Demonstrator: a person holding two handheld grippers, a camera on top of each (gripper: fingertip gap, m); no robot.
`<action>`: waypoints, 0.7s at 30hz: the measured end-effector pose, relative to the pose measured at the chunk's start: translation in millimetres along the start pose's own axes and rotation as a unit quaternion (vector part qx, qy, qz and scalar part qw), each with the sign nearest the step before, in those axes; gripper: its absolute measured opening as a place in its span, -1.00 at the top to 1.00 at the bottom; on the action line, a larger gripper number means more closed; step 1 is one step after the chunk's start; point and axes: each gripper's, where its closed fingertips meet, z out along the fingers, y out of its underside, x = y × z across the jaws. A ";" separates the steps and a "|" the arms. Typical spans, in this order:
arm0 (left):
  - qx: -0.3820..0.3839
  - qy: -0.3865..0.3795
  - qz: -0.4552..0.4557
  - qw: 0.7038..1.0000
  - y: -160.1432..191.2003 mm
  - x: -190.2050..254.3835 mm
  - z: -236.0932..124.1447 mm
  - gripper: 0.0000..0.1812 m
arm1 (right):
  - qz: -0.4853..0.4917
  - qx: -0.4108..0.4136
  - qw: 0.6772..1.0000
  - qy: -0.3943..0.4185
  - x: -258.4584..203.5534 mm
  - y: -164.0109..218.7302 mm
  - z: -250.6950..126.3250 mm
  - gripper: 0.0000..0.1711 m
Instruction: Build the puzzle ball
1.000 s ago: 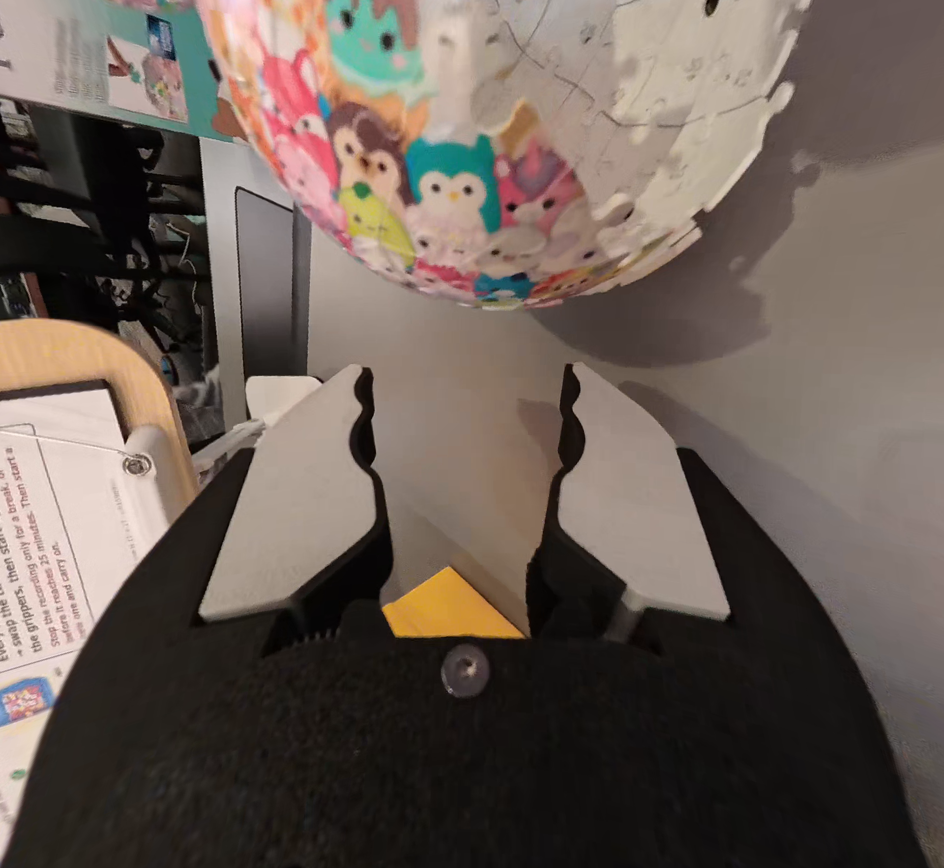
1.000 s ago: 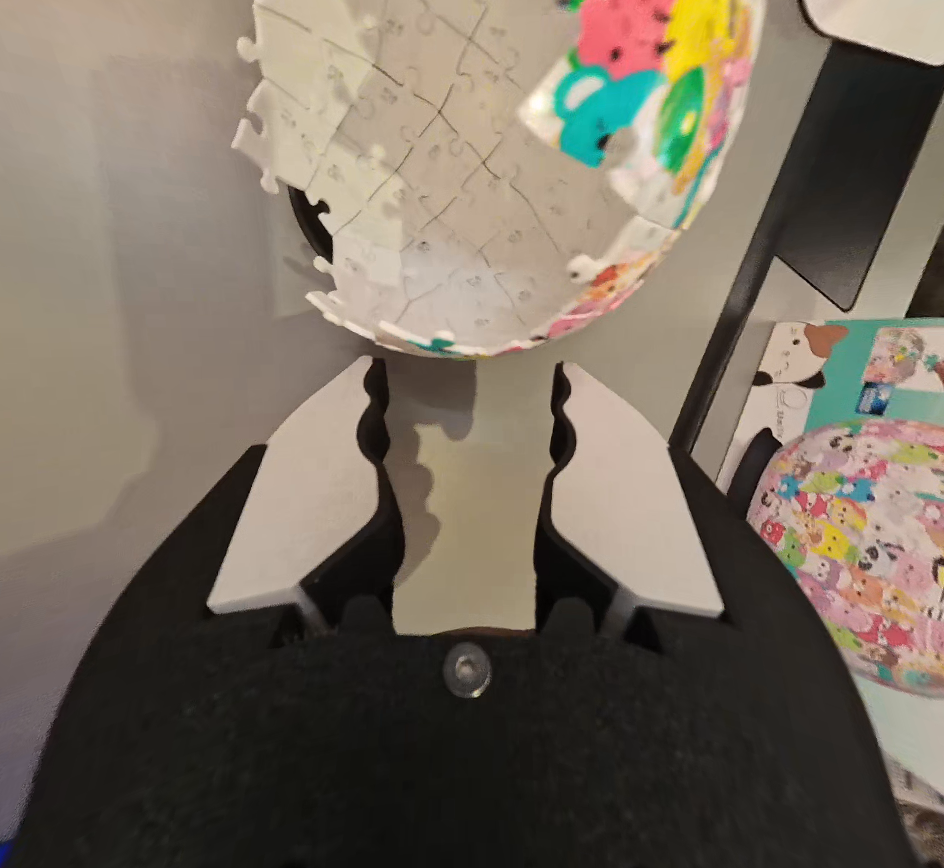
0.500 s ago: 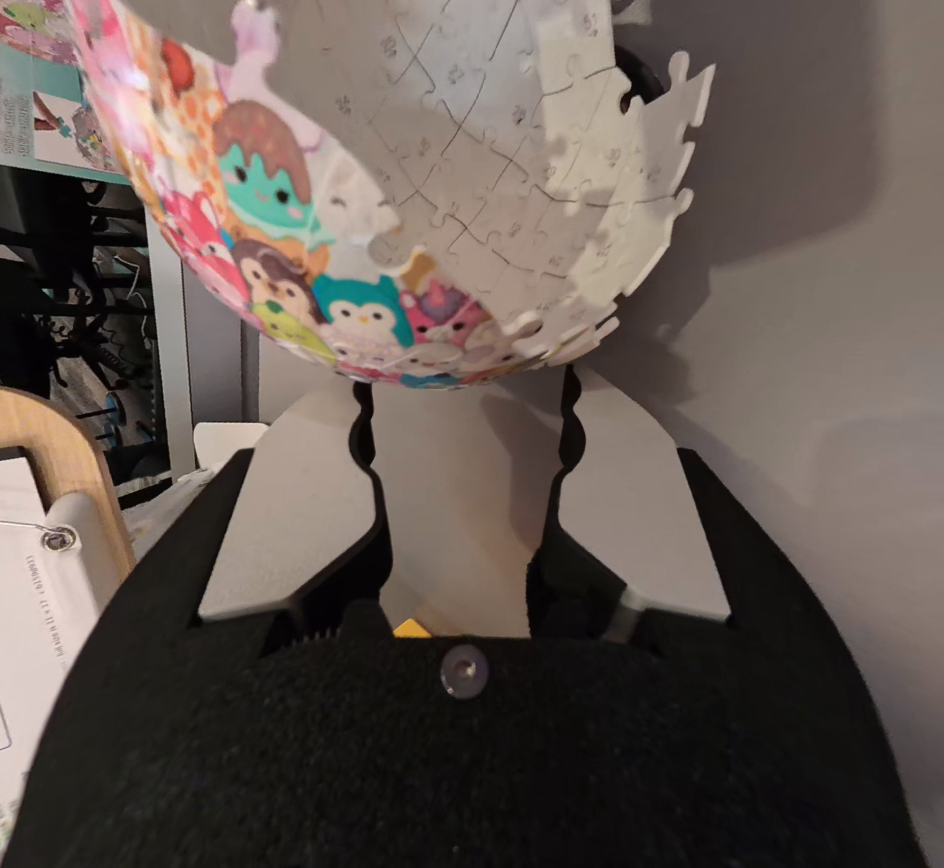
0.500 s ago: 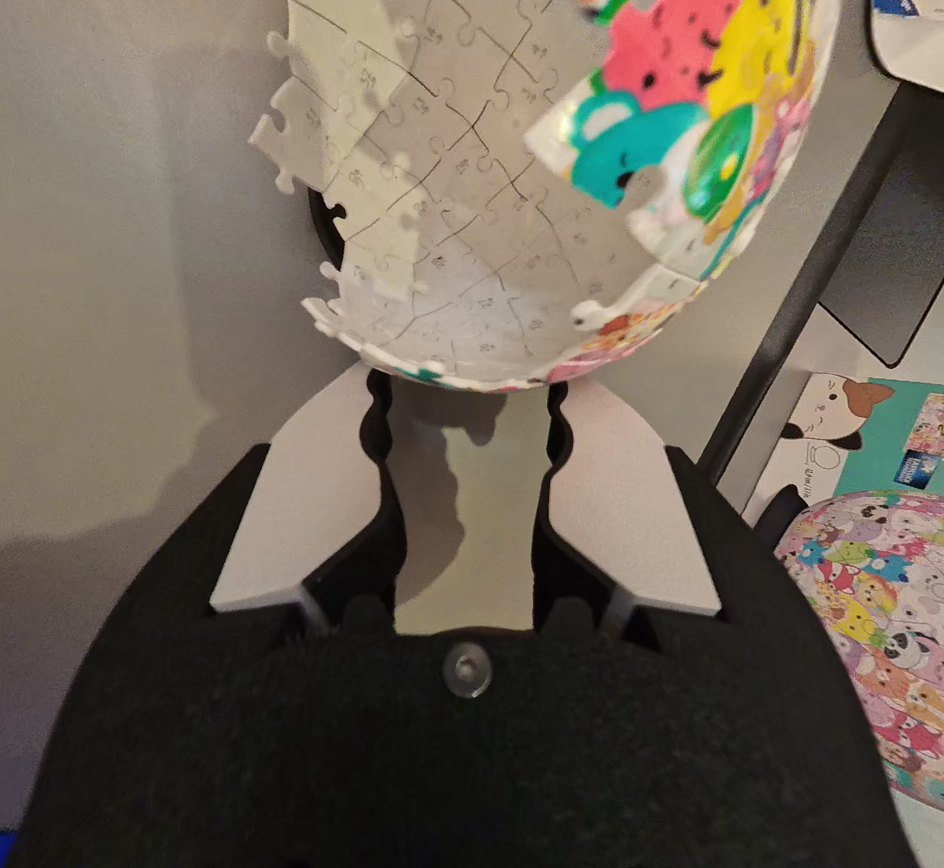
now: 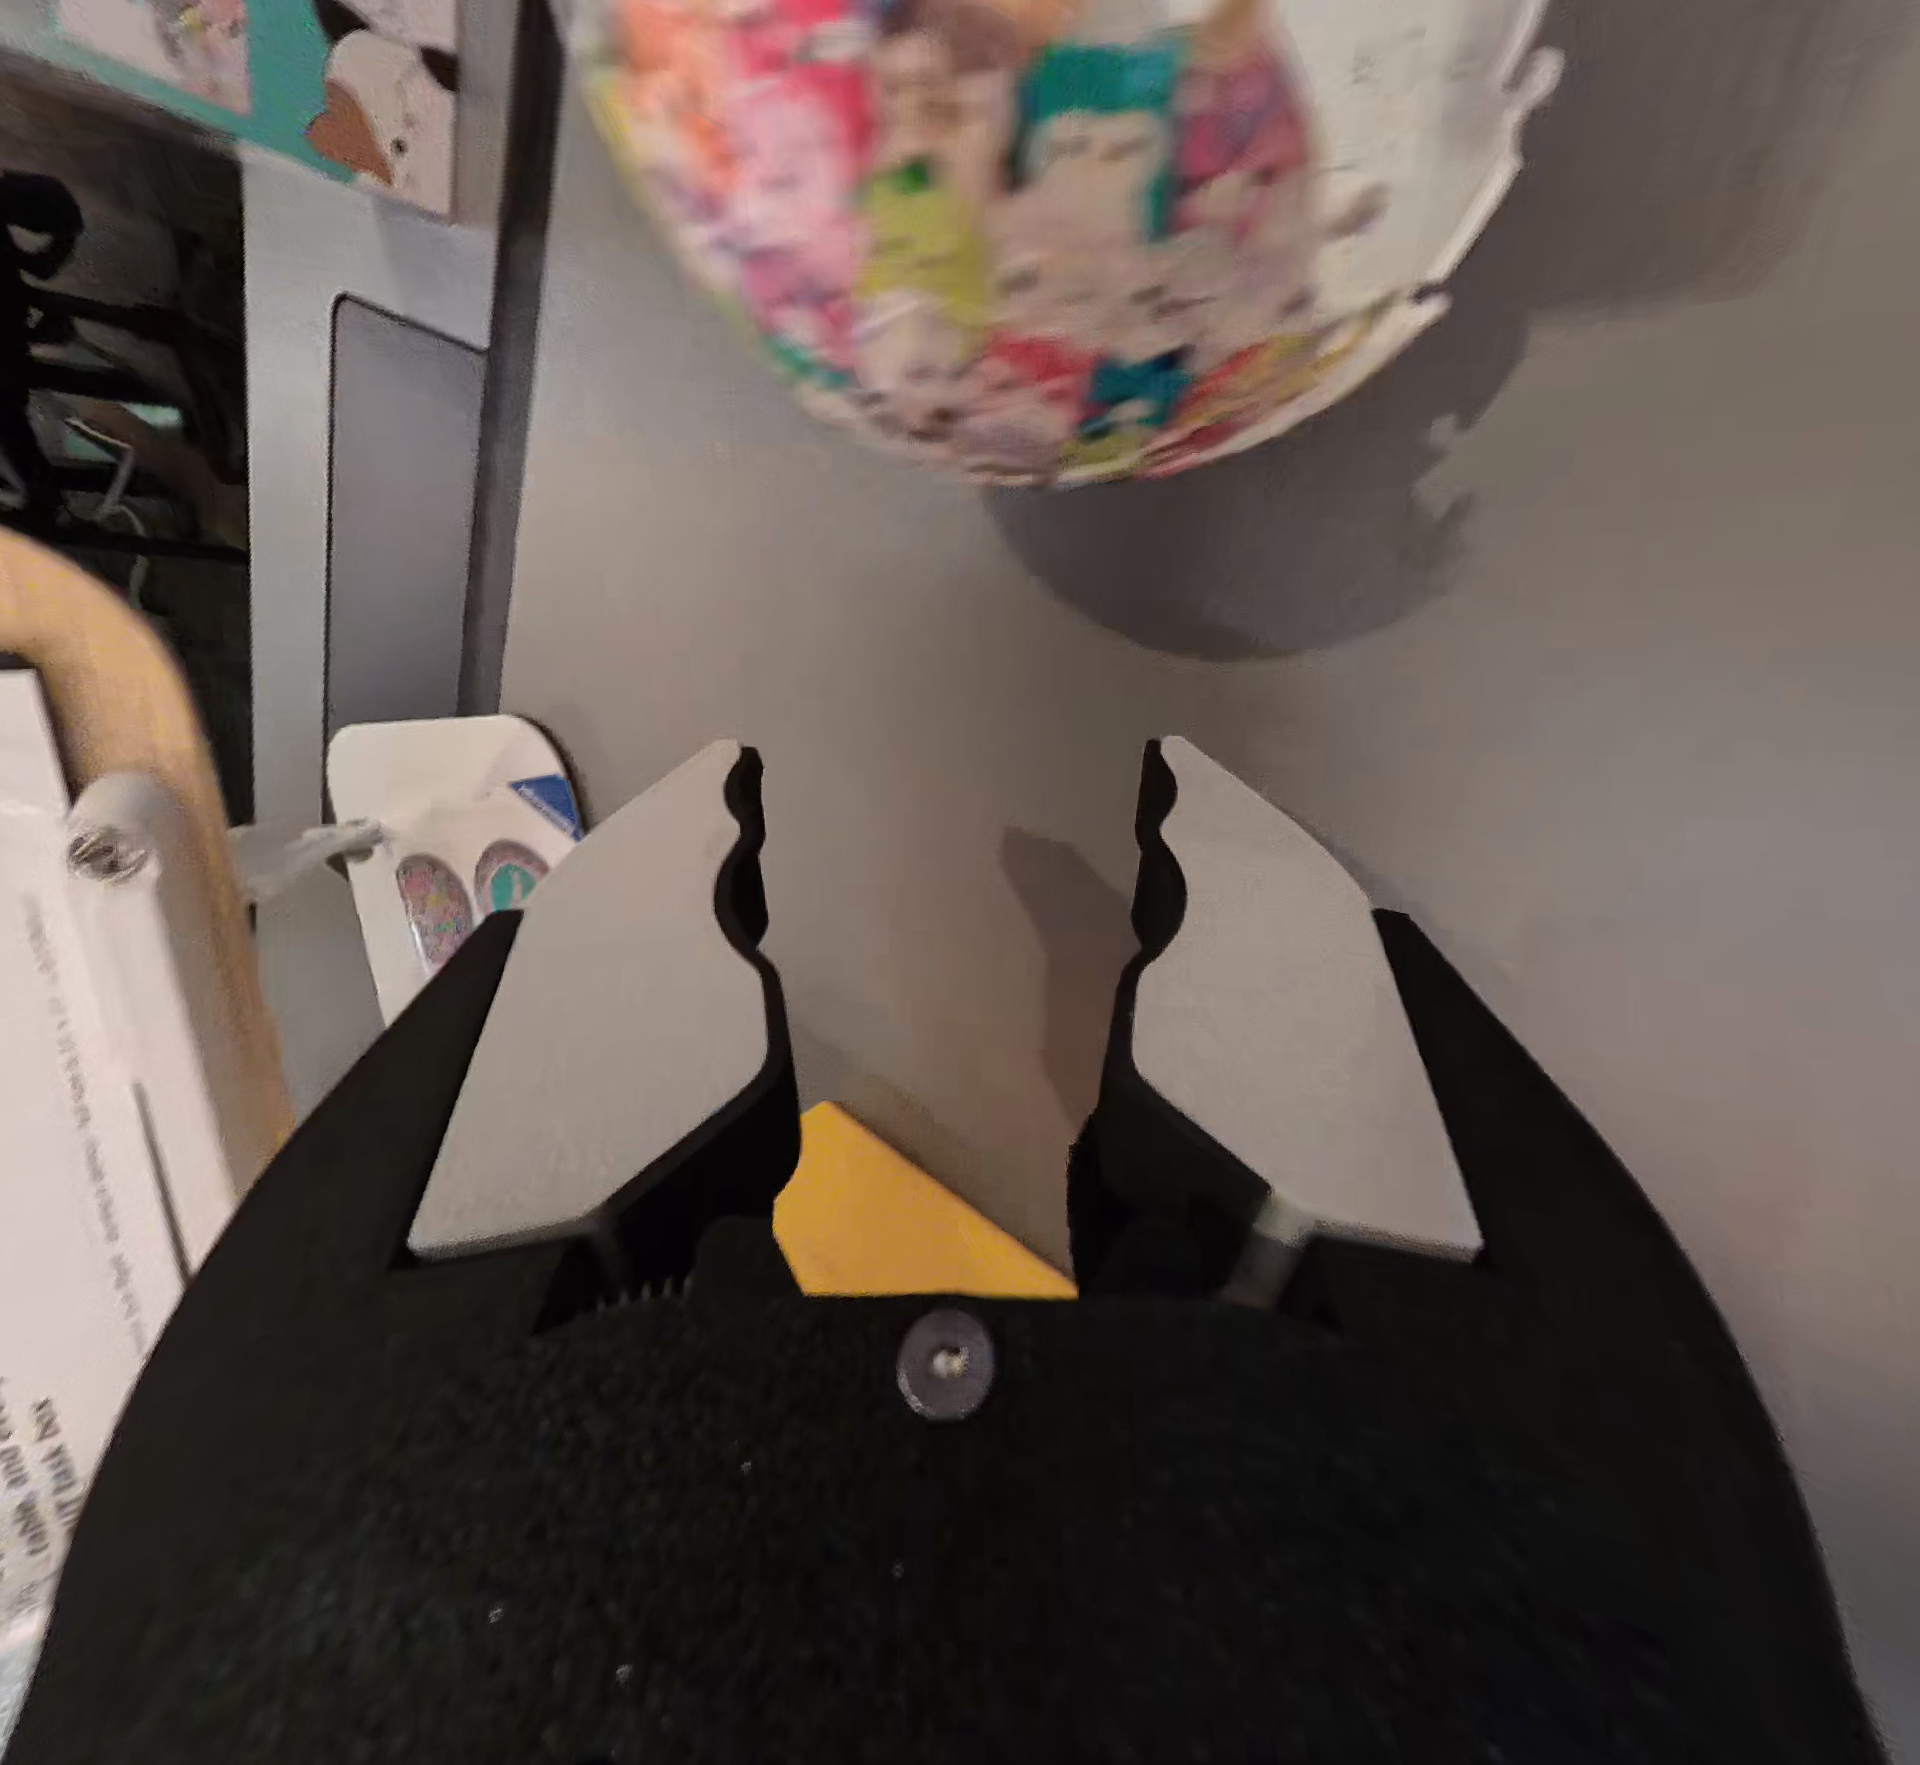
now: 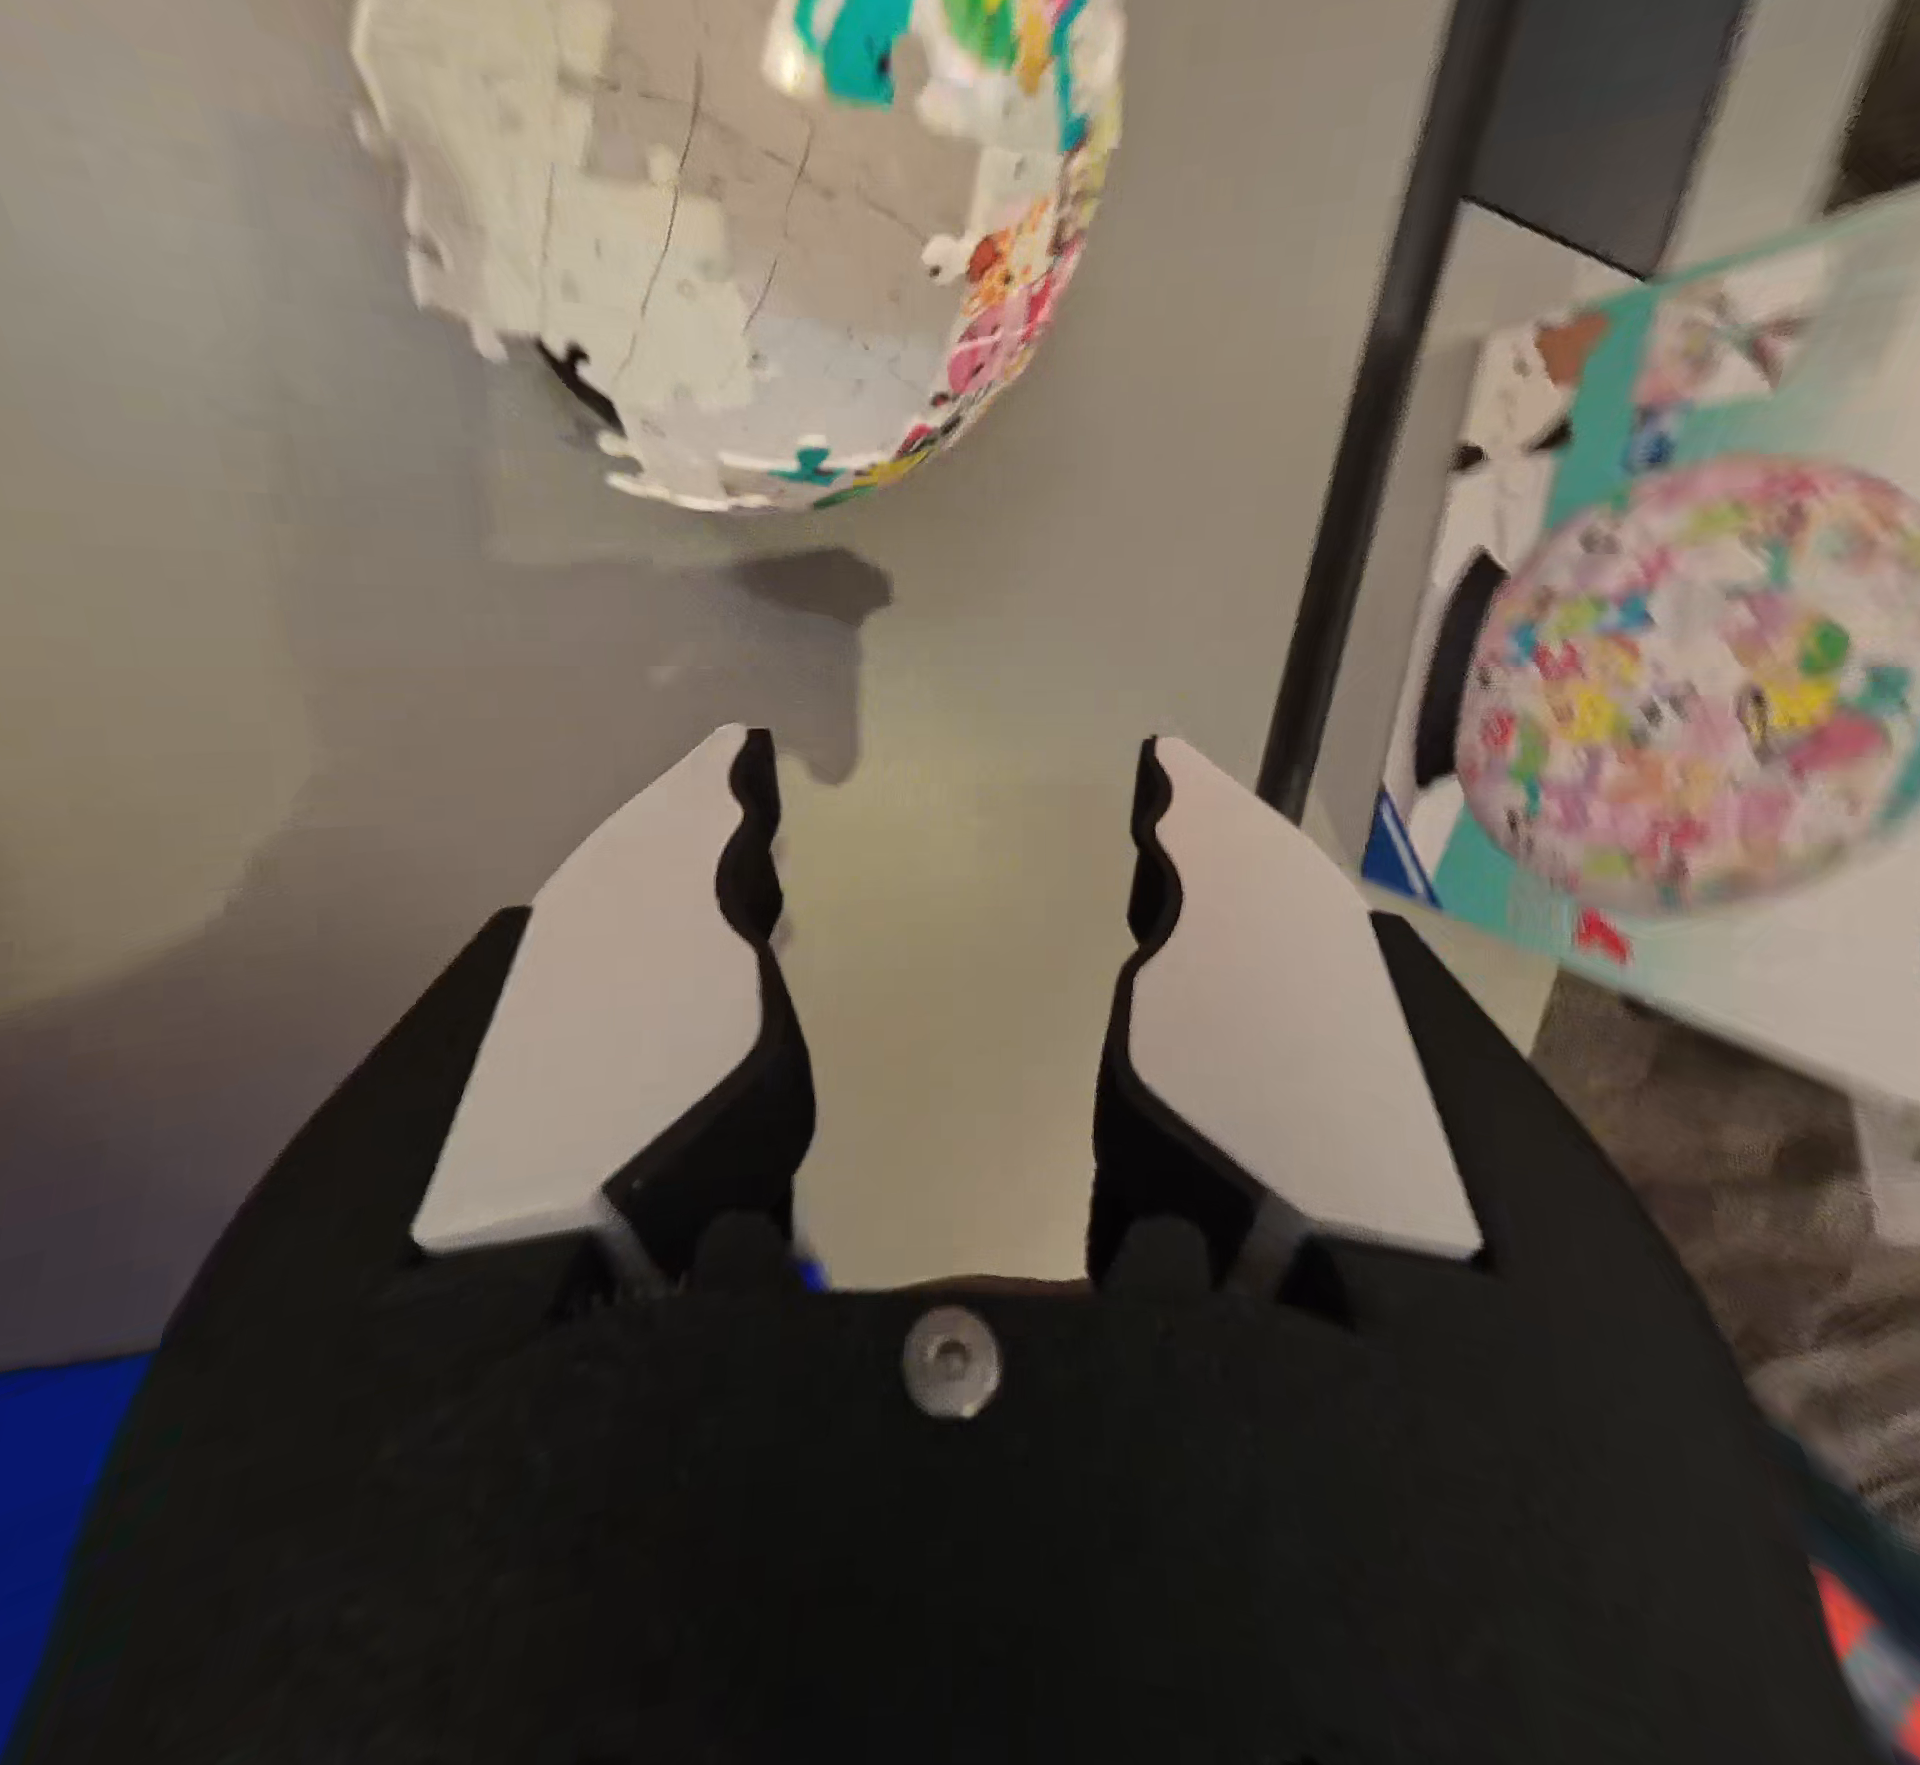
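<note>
Puzzle ball (image 5: pixel 997 157): glossy printed outside, matt white inside (image 6: pixel 623 188). Left gripper (image 5: pixel 945 832) and right gripper (image 6: pixel 951 822): matt grey fingers, rough black body, metal screw (image 5: pixel 943 1364). Table (image 5: pixel 1558 884) smooth, matt grey. Wooden frame (image 5: pixel 125 707), lower left.

Printed sheet (image 5: pixel 73 1144) text blurred; nothing legible.

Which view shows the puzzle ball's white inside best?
Right wrist view: the puzzle ball turns its open, unprinted inside toward the camera, though blurred. Left wrist view shows mostly the printed outside, with only a white rim.
</note>
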 end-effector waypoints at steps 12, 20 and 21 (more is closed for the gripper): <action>-0.098 0.166 0.109 0.975 -21.6 -77.0 18.1 0.25 | 0.616 0.386 0.686 -0.037 -153.8 -156.9 -5.5 0.26; -0.212 0.173 0.299 0.914 -27.8 -89.7 50.6 0.21 | 0.717 0.345 0.603 0.048 -109.6 -178.6 59.3 0.07; -0.217 0.161 0.304 0.914 -30.7 -94.6 55.0 0.21 | 0.719 0.344 0.603 0.038 -108.0 -182.0 63.6 0.09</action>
